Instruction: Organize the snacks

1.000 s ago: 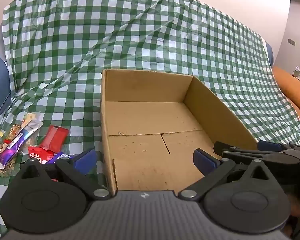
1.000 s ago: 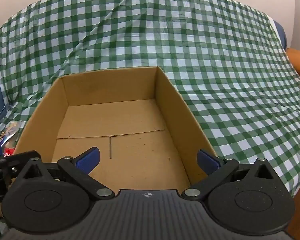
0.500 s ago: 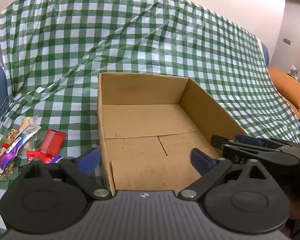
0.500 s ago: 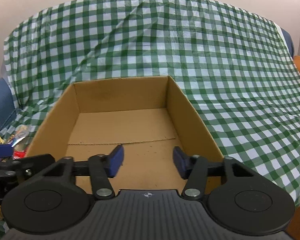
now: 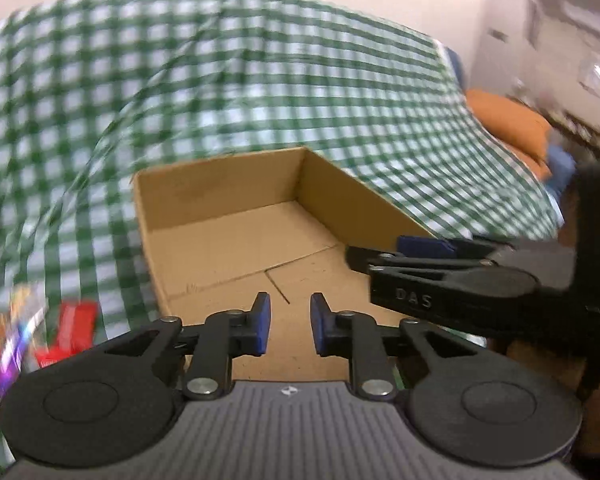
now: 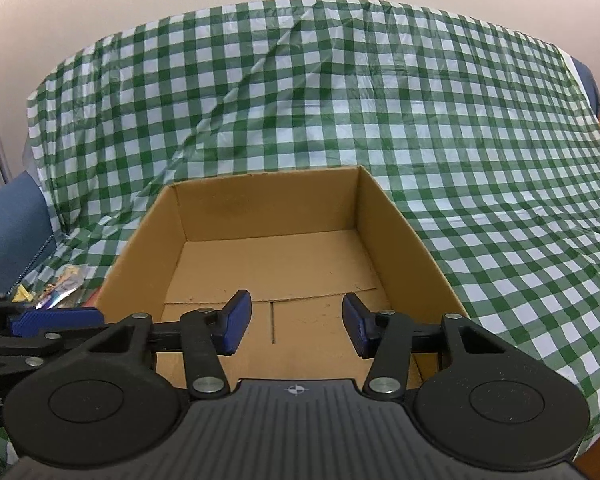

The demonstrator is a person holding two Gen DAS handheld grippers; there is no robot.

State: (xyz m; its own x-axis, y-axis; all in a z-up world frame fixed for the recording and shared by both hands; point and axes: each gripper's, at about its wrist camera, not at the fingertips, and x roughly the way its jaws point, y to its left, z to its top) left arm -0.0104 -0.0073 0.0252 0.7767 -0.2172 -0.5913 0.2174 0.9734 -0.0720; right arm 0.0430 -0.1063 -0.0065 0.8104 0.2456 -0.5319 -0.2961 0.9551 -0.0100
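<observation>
So both grippers are parked at the near end of the open brown cardboard box (image 6: 268,216), which sits on a green-and-white checked plastic cloth (image 6: 440,128) and has nothing in it, just bare flaps on the floor. The left gripper (image 5: 290,322) has just been closing and its blue pads (image 5: 262,322) now sit with only a narrow gap, nothing between them, hovering over the box's near floor. The right gripper (image 6: 296,326) is about half open, also gripping nothing, aimed straight down the middle of the box; from the left camera it shows up side-on at the right, over the box's right wall. The actual snacks, a small heap of wrapped bars and packets (image 5: 28,332), lie on the cloth outside the box's left wall, off to the left of the left gripper and well apart from the right one. That view is pretty blurry, so all I can make out is a red packet (image 5: 74,326) and something purple and shiny. An orange cushion (image 5: 508,120) sits far right.
</observation>
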